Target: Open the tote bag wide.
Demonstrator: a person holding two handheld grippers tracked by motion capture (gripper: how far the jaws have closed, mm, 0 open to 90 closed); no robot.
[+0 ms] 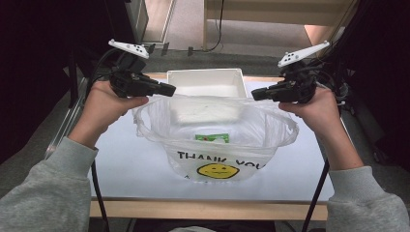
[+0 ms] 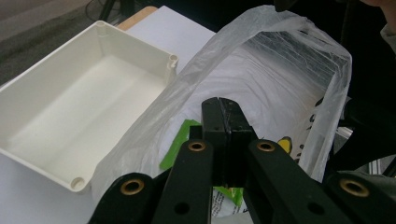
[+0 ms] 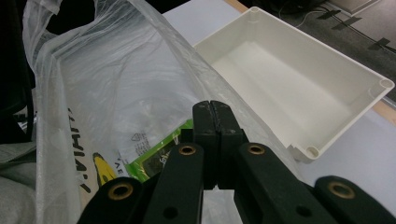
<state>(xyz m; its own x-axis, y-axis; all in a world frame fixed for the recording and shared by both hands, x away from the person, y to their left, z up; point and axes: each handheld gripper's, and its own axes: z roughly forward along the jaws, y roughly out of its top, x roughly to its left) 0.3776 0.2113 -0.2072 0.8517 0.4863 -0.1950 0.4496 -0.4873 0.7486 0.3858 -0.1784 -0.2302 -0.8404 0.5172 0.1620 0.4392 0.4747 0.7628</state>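
Clear plastic bag (image 1: 215,130) printed with a smiley, held open above the white table (image 1: 135,164), green packet (image 1: 212,137) inside, left gripper (image 1: 167,89) and right gripper (image 1: 256,93) each clamped on its rim, white bin (image 1: 205,79) just behind.

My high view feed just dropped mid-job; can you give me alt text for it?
Two hand-held grippers, the left gripper and right gripper, jaws shut, pinch opposite rims of a clear plastic bag printed THANK YOU with a yellow smiley, holding it open over the white table. A green packet lies inside; an empty white rectangular plastic bin sits behind.
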